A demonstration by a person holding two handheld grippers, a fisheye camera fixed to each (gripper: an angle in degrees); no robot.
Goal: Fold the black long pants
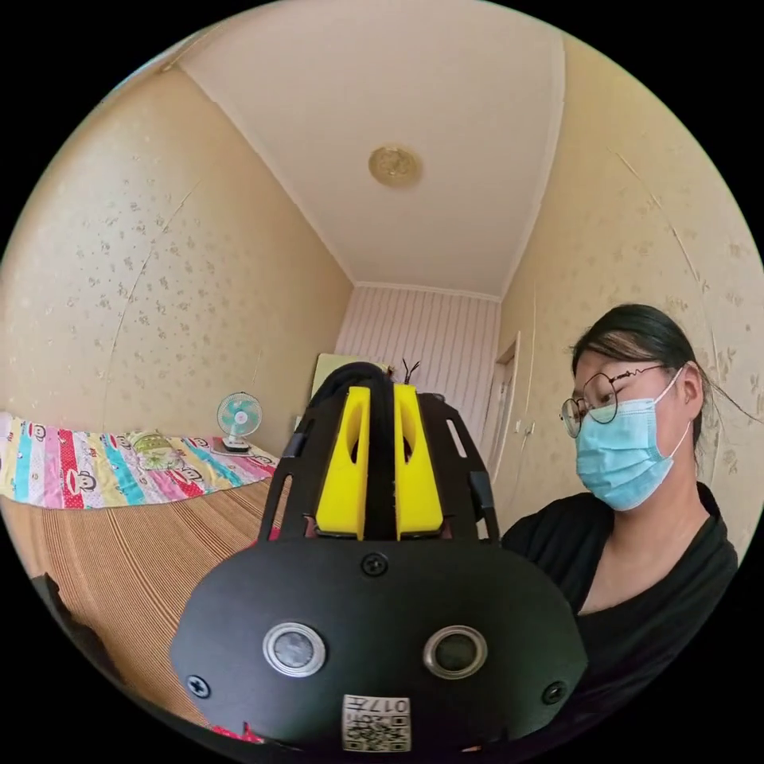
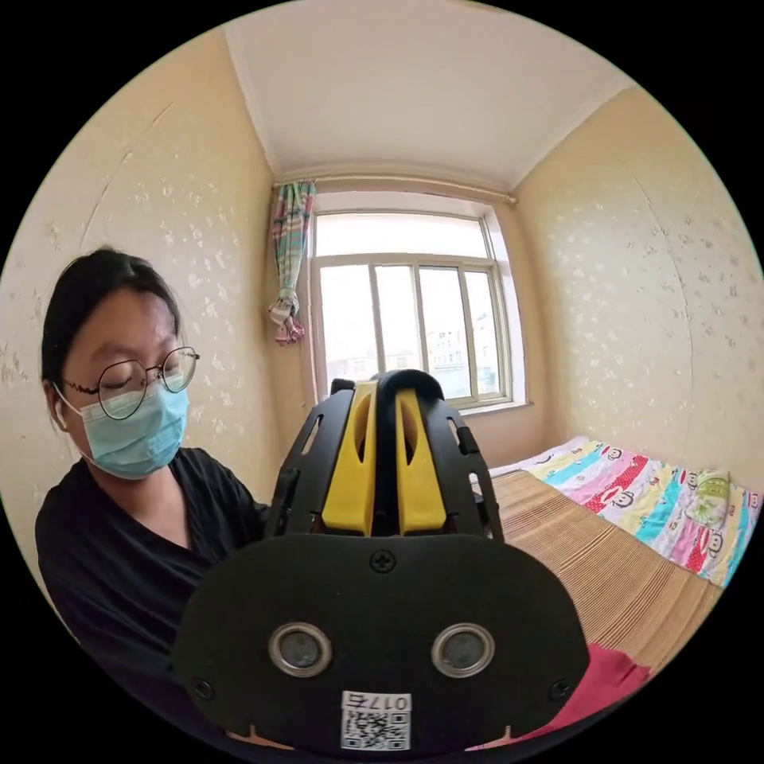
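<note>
In the left gripper view, the left gripper (image 1: 380, 414) points upward into the room, its two yellow plastic jaws drawn close on a fold of black cloth, the black long pants (image 1: 374, 380), which loops over the jaw tips and runs down the narrow gap between them. Both jaws press on that cloth. Behind the gripper lies a bed with a brown striped woven mat (image 1: 135, 557), and at its far end a bright striped cartoon-print sheet (image 1: 95, 469) carries a small folded pale green patterned cloth (image 1: 155, 450). A small teal desk fan (image 1: 239, 420) stands just beyond the sheet against the wall. A round gold ceiling fitting (image 1: 394, 165) sits overhead, and a white door (image 1: 503, 402) shows in the far corner. A person in a black top (image 1: 660, 589) is at the right of this view.

In the right gripper view, the right gripper (image 2: 387, 414) is likewise raised, its yellow jaws nearly together with a black strip of the pants capping the tips and filling the slot between them, so both jaws pinch it. Behind it stands a white-framed window (image 2: 406, 318) with a tied-back patterned curtain (image 2: 288, 255). A piece of red fabric (image 2: 605, 684) lies on the mat near the gripper's base.
</note>
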